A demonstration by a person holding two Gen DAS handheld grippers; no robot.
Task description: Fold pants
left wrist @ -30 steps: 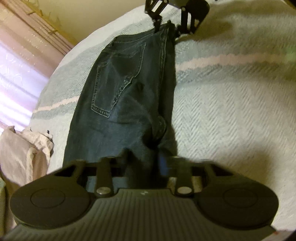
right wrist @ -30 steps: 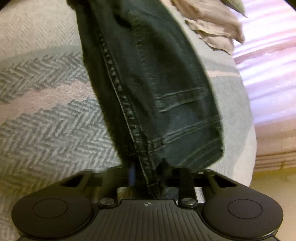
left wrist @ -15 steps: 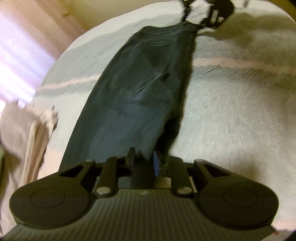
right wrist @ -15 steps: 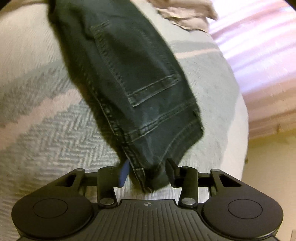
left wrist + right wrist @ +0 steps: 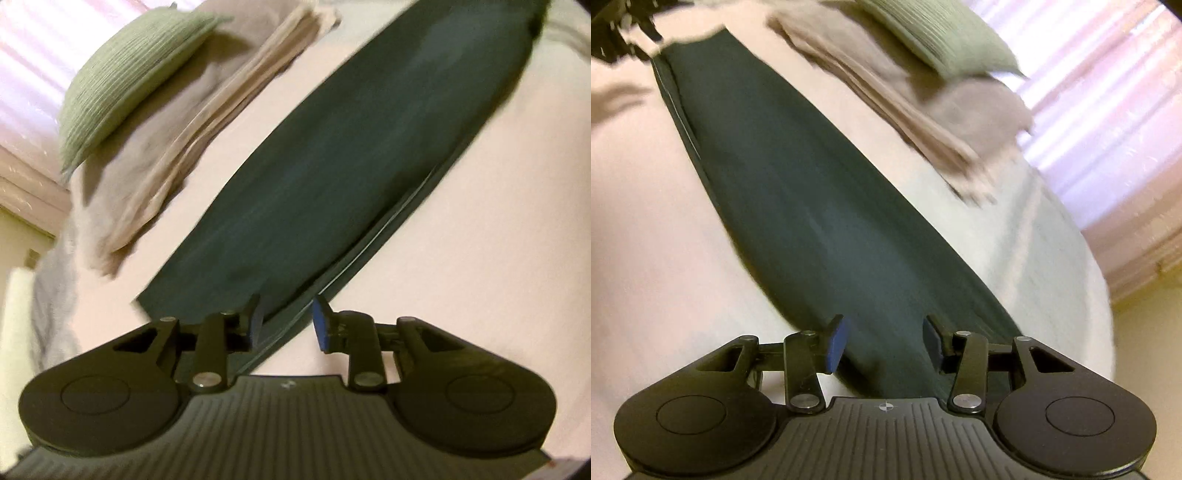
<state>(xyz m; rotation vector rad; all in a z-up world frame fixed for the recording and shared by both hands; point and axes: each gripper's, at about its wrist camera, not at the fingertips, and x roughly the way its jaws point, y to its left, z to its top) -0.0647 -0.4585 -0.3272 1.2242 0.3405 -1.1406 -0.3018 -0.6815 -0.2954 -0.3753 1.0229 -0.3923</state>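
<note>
Dark denim pants [image 5: 351, 155] lie stretched flat in a long strip across the pale bedspread [image 5: 480, 258], blurred by motion in both views. My left gripper [image 5: 286, 323] hovers open over one end of the strip, its blue pads apart with only a narrow edge of the denim between them. The same pants [image 5: 798, 192] run diagonally away in the right wrist view. My right gripper [image 5: 884, 341] is open over the other end, cloth lying under the gap, not pinched. The other gripper [image 5: 617, 33] shows dimly at the far top left of the right wrist view.
A folded stack of beige cloth [image 5: 207, 122] lies beside the pants, with a green ribbed pillow [image 5: 133, 70] on it. The same beige stack [image 5: 923, 110] and green pillow [image 5: 934, 33] sit near the bed's edge, with pink curtains [image 5: 1108, 110] beyond.
Both grippers held the pants lifted a second ago. Now the pants lie flat, both grippers have let go and opened, and both views have swung low toward the pillow side.
</note>
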